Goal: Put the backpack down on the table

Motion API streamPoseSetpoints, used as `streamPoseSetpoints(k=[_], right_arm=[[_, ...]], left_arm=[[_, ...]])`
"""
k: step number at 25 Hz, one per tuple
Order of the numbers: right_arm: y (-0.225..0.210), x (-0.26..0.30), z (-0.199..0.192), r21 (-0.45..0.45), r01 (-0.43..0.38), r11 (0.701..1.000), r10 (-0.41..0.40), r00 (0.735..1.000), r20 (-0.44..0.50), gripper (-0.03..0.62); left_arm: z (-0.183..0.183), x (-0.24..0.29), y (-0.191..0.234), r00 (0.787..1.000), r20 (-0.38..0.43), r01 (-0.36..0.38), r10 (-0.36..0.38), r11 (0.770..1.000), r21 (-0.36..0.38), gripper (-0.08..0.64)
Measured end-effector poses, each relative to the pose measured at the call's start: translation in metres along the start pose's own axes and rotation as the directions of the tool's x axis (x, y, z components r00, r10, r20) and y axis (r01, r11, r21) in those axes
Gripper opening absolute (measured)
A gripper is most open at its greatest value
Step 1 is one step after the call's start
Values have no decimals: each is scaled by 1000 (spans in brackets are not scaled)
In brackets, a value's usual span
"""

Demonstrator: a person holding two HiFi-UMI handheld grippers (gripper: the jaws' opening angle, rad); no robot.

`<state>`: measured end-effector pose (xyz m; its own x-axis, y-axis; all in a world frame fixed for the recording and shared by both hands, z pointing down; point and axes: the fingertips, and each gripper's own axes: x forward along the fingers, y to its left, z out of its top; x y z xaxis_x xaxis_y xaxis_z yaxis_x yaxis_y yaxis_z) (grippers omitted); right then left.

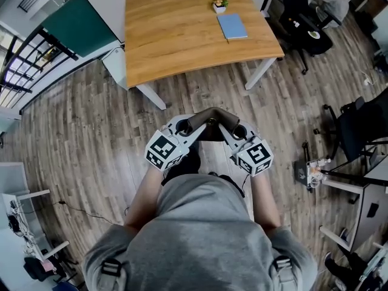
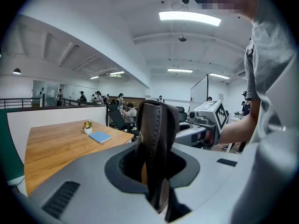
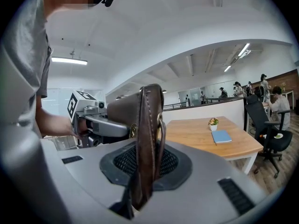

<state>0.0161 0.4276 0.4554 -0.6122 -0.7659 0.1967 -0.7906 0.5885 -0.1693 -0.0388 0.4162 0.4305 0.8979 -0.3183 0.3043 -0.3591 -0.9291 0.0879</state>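
I hold a dark backpack [image 1: 185, 162] by its brown leather strap [image 1: 212, 116], low in front of the person's body and above the wooden floor. My left gripper [image 1: 190, 125] is shut on the strap's left end [image 2: 156, 139]. My right gripper [image 1: 234, 130] is shut on its right end [image 3: 146, 139]. The strap arches between the two grippers and the bag's body hangs below them, mostly hidden. The wooden table [image 1: 176, 35] stands ahead, apart from the bag. Each gripper view shows the other gripper: the right gripper [image 2: 209, 120] and the left gripper [image 3: 96, 121].
On the table's far right lie a blue notebook [image 1: 232, 26] and a small potted plant [image 1: 220, 3]. Black office chairs [image 1: 303, 23] stand right of the table, another chair [image 1: 361, 126] farther right. A dark green partition [image 1: 76, 23] stands at the left.
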Motion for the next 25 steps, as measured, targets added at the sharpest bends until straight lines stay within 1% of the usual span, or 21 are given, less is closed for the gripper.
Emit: streamPoseSetpoints(k=[8, 12, 20, 25], right_arm=[[-28, 52, 9, 0, 33, 999, -33, 999, -24, 63], [-41, 70, 15, 10, 61, 998, -61, 998, -26, 63], [-59, 91, 22, 16, 125, 992, -124, 992, -30, 63], [-71, 101, 26, 21, 161, 987, -161, 987, -24, 63]], left_arm=[[2, 13, 59, 999, -9, 33, -33, 999, -14, 81], [7, 21, 83, 998, -14, 56, -56, 998, -6, 80], [12, 34, 111, 993, -15, 115, -115, 993, 6, 80], [17, 43, 126, 989, -15, 150, -149, 988, 26, 80]])
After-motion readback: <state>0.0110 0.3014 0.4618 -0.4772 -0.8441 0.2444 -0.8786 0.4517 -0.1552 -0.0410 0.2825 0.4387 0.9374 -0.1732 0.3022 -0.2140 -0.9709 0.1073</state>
